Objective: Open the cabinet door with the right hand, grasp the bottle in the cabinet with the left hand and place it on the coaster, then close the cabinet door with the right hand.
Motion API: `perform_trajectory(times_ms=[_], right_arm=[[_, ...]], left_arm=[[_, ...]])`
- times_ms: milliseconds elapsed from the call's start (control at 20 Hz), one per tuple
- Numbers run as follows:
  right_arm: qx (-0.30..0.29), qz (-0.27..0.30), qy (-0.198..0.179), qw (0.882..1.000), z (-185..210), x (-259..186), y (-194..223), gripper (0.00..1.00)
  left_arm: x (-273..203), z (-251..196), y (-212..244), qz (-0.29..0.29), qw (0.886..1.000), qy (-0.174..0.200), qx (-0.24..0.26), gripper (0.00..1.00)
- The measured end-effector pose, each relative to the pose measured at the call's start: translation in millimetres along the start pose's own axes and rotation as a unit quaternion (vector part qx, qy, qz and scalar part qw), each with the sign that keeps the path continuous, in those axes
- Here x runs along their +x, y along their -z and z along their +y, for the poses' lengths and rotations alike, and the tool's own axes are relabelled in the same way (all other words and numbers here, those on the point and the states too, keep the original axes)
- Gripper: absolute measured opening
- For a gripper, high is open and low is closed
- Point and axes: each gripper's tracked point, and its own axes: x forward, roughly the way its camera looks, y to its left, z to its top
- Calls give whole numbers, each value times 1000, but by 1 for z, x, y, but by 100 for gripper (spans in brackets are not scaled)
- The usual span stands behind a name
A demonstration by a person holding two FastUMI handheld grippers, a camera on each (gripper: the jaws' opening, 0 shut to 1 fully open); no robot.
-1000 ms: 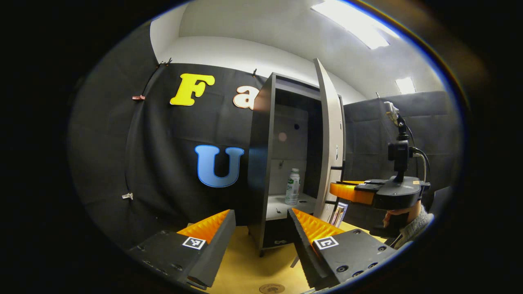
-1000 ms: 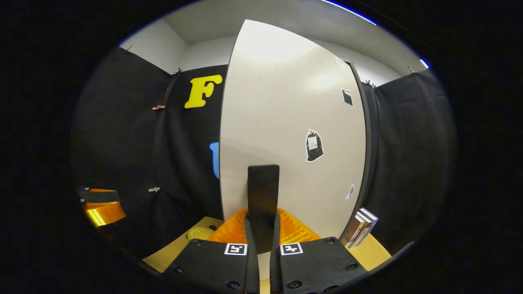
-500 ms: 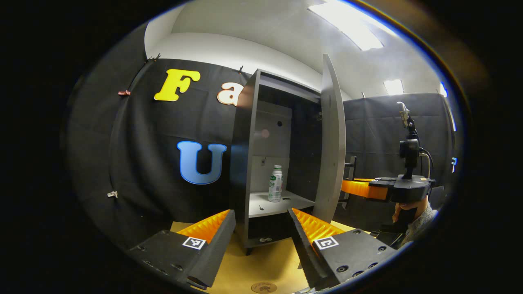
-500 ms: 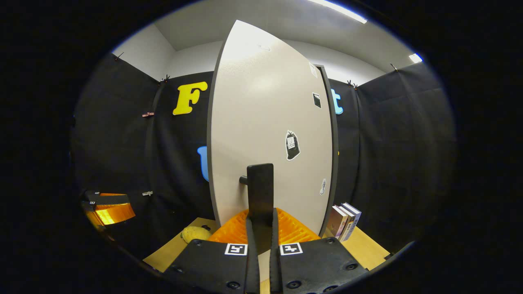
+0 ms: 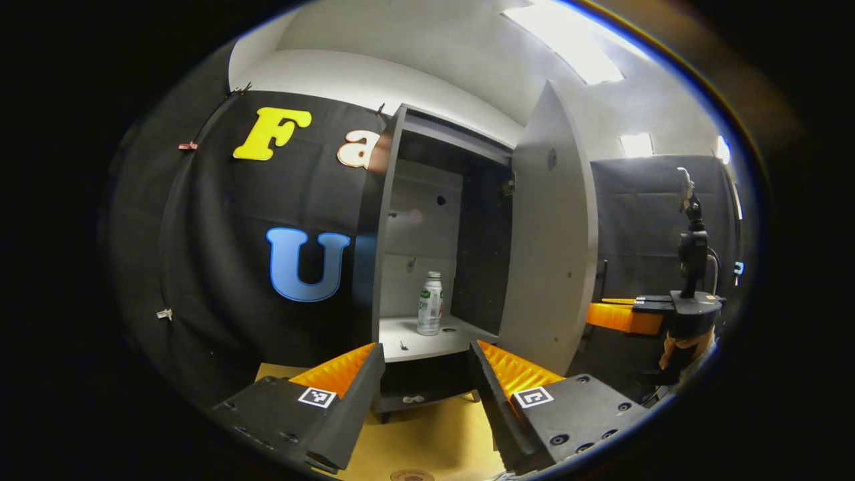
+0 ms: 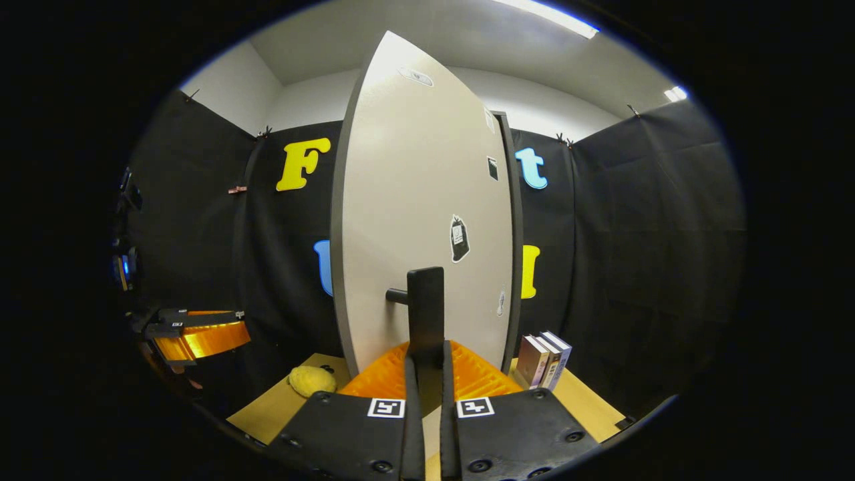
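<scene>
**Supporting surfaces and their contents**

A wooden table (image 6: 594, 404) is shown bearing the cabinet (image 5: 401, 200), a yellow sponge (image 6: 311, 381), leaning books (image 6: 544, 361) and a round coaster (image 5: 411, 475). A bottle (image 5: 430, 312) stands upright on the cabinet shelf (image 5: 427, 342).

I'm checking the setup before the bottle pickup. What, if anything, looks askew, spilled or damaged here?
Nothing stands out. The bottle stands upright on the cabinet shelf, the door is swung open with the right gripper shut on its handle, and the books stand neatly.
</scene>
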Motion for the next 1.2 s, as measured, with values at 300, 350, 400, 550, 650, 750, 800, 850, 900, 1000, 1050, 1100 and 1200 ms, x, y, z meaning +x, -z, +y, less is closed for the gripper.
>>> perform_trajectory(times_ms=[300,350,400,550,650,750,800,850,900,1000,1050,1100,1200], right_arm=[[2,-7,-4,1000,-43,-20,-4,13],[2,-6,-4,1000,-50,-21,-4,13],[0,-6,-4,1000,-57,-23,-5,13],[-6,-4,3,1000,-75,-26,-9,13],[-4,-8,9,1000,-89,-27,-14,12],[-6,-7,14,1000,-103,-27,-15,12],[-7,-7,17,1000,-110,-27,-16,12],[-5,-8,19,1000,-118,-28,-17,12],[-2,-10,20,1000,-125,-30,-20,12],[6,-14,25,1000,-139,-31,-23,9],[6,-16,29,999,-146,-32,-25,7],[6,-23,34,999,-155,-33,-30,7],[5,-25,37,999,-166,-33,-32,7]], left_arm=[[40,-35,3,2,1000,7,-1,81],[45,-40,2,2,1000,7,1,81],[48,-47,3,2,1000,8,2,81],[59,-64,3,3,1000,13,8,81],[66,-73,3,4,1000,16,13,81],[73,-81,5,5,1000,15,17,81],[76,-84,9,7,1000,15,17,81],[79,-87,11,10,1000,15,17,81],[82,-90,13,12,1000,15,16,81],[88,-90,17,17,1000,11,16,81],[93,-89,18,18,1000,9,15,81],[98,-87,19,19,1000,7,13,81],[109,-84,21,21,1000,4,10,81]])
